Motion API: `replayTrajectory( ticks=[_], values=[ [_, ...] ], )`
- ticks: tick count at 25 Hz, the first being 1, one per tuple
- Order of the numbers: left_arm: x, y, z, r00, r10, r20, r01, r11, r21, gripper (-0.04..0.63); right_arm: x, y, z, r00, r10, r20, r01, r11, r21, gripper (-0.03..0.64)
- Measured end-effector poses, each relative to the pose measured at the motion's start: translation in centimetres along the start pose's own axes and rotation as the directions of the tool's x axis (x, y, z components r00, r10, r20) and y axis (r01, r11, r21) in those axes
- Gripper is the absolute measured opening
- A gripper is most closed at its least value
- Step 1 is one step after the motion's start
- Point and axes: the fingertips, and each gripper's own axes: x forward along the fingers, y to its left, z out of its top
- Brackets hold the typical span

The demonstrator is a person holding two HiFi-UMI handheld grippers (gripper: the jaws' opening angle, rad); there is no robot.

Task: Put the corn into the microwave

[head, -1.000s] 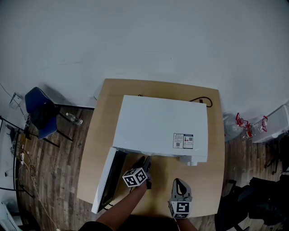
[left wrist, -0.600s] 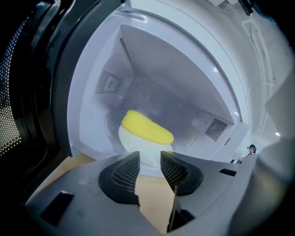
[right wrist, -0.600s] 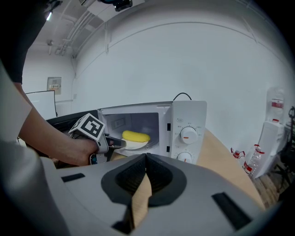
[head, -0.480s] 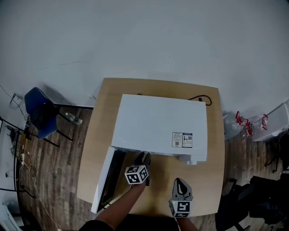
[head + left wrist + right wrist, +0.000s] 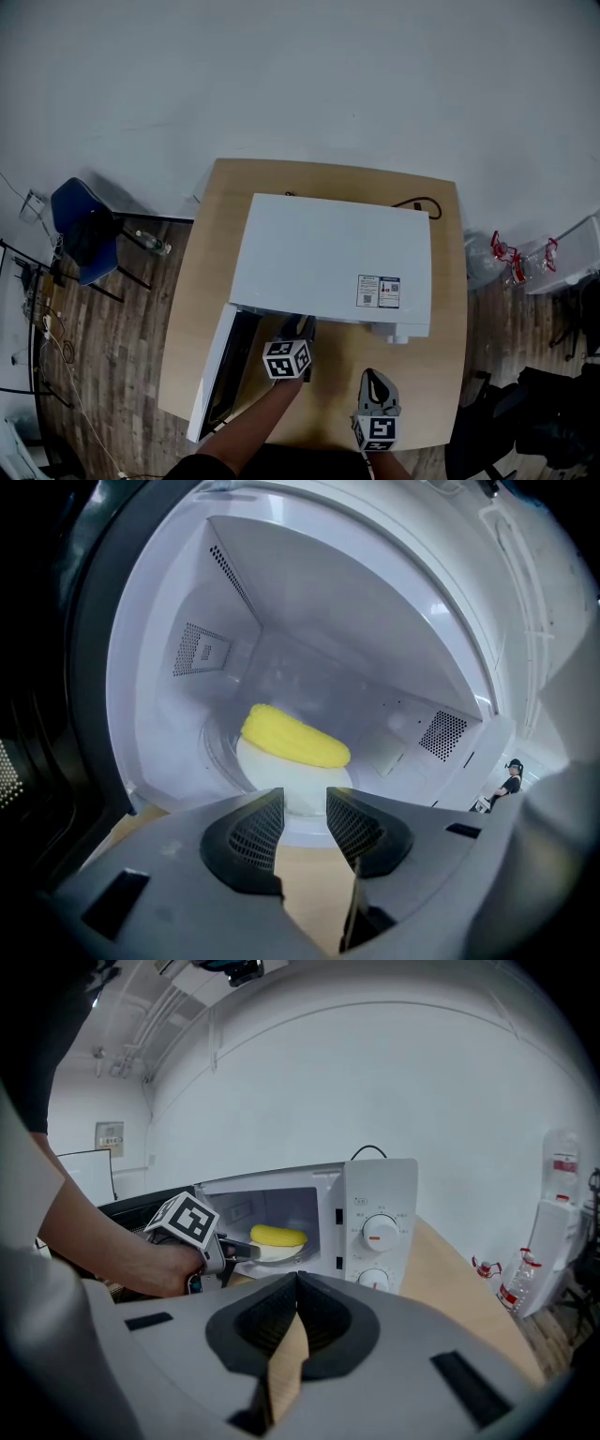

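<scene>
A white microwave takes up most of a light wooden table, which stands against a pale wall. Its door hangs open toward 7 o'clock in the head view, and a black cable loops off the back corner at 1 o'clock.

The corn lies on its side on a white plate inside the cavity. The left gripper sits at the mouth of the opening, pointing in at the plate. Its jaws are partly apart with nothing between them, and the corn is clear of them at 12 o'clock. The right gripper view shows that gripper's tips just inside the doorway, close to the plate's rim.

The right gripper is held over the table's front edge, at 4 o'clock from the left one, facing the microwave's two dials. Its jaws meet at the tips and hold nothing.

The floor is dark wood planking. A blue chair stands at 9 o'clock from the table, with a bottle lying on the floor beside it. At 3 o'clock, clear bottles with red labels lie next to a white unit. A small sign hangs on the wall at 10 o'clock in the right gripper view.
</scene>
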Motion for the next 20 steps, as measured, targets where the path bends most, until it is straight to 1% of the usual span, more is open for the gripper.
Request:
replayTrajectory(
  ticks=[12, 16, 20],
  values=[
    [1.2, 0.2, 1.0, 1.000, 0.018, 0.013, -0.018, 1.000, -0.001, 0.138, 0.6, -0.9, 0.3, 1.000, -0.010, -0.001, 0.010, 1.000, 0.001, 0.060],
    [1.4, 0.0, 1.1, 1.000, -0.001, 0.015, 0.002, 1.000, -0.011, 0.138, 0.6, -1.0, 0.2, 1.000, -0.010, -0.006, 0.010, 1.000, -0.001, 0.060],
    [1.2, -0.2, 1.5, 0.999, -0.029, 0.043, 0.031, 0.998, -0.046, 0.138, 0.7, -1.1, 0.5, 1.000, -0.011, -0.001, 0.011, 1.000, -0.005, 0.060]
  ],
)
